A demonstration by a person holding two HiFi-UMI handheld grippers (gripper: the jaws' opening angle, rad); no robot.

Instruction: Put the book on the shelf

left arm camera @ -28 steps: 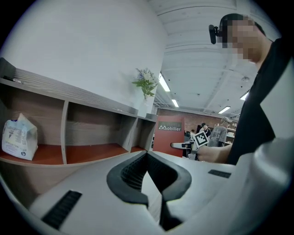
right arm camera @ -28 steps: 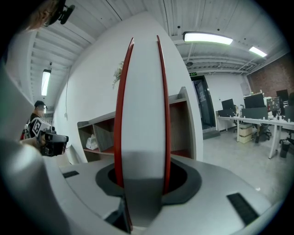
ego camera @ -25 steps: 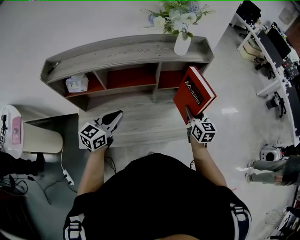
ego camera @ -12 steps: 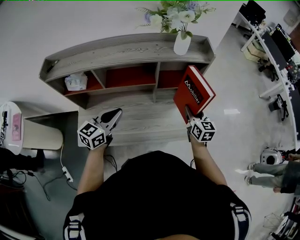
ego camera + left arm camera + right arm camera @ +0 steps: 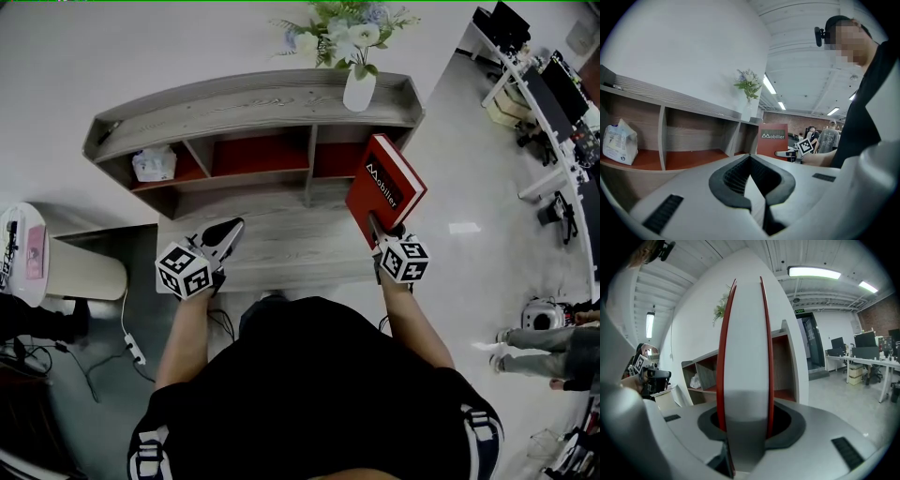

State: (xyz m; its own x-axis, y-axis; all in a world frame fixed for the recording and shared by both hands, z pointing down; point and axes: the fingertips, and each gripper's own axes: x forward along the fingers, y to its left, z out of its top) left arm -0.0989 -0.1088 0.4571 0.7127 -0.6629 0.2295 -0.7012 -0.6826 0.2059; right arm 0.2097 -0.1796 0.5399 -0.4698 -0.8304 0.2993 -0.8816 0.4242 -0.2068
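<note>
Before right compartment of shelf (image 5: 253, 103): book (image 5: 386, 187) not yet shelved, held upright, lower edge clamped by right hand-held gripper (image 5: 377, 228), likely for sliding in edge-first. Left hand-held gripper (image 5: 223, 239) clenched, empty, parked aside, clear of book's path.

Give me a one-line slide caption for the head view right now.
Right gripper clamps the red book in front of the wooden shelf; left gripper shut, empty.
</note>
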